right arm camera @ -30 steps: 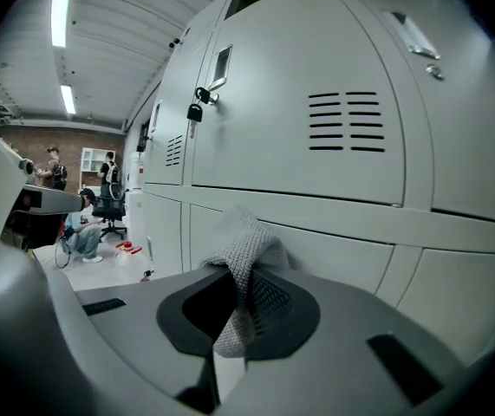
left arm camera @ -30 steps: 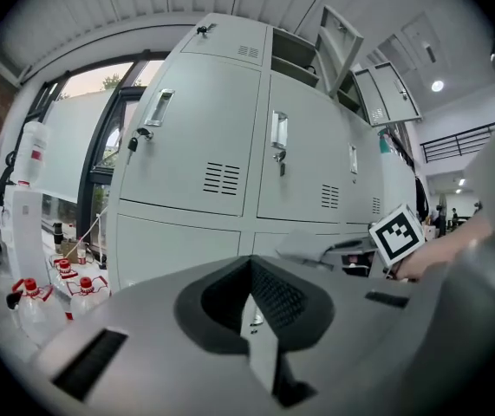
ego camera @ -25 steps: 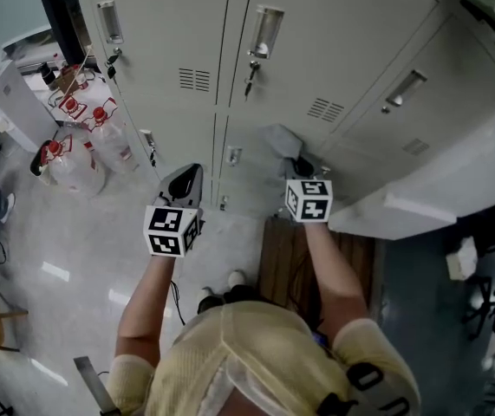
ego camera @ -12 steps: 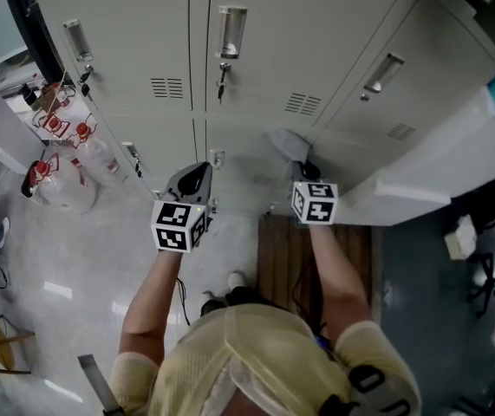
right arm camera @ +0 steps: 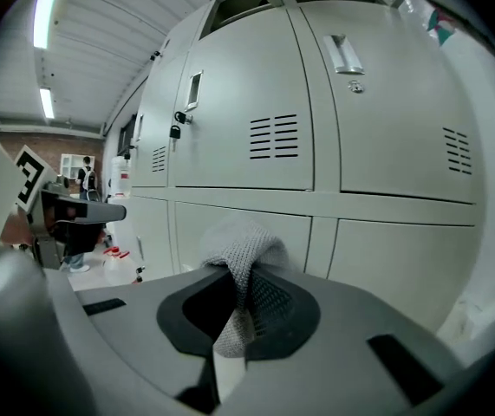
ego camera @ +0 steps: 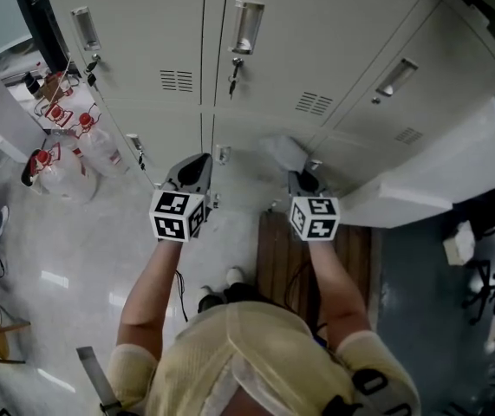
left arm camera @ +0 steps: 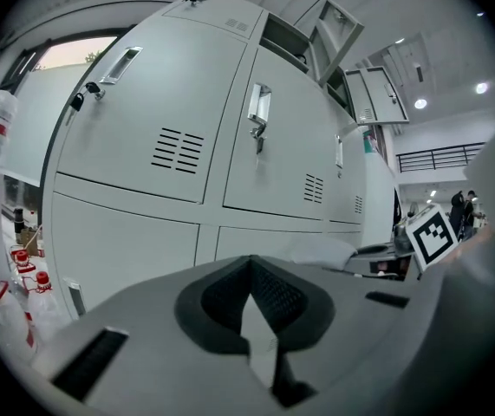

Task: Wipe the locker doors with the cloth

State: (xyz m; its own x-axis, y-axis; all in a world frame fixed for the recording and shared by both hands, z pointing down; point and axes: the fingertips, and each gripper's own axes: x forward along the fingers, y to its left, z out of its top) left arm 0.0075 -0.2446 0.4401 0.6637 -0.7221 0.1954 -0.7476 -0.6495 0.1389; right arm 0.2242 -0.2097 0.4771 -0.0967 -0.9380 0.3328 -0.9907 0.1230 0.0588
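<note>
Right gripper view alone shows your right gripper (right arm camera: 244, 306) clenched on the grey knitted cloth (right arm camera: 240, 248) | cloth at lower row of the pale-grey metal locker doors (ego camera: 316, 24) | your left gripper (left arm camera: 251, 276) closed, empty, level alongside; forearms (ego camera: 147, 293) outstretched.

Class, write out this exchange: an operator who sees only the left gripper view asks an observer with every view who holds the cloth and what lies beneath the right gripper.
Operator: My left gripper is shut and empty. Who has the cloth?
Observer: The right gripper is shut on the grey cloth. Its own view shows this.
Operator: What lies beneath the right gripper?
Observer: The head view shows a brown wooden board lying down there.
</note>
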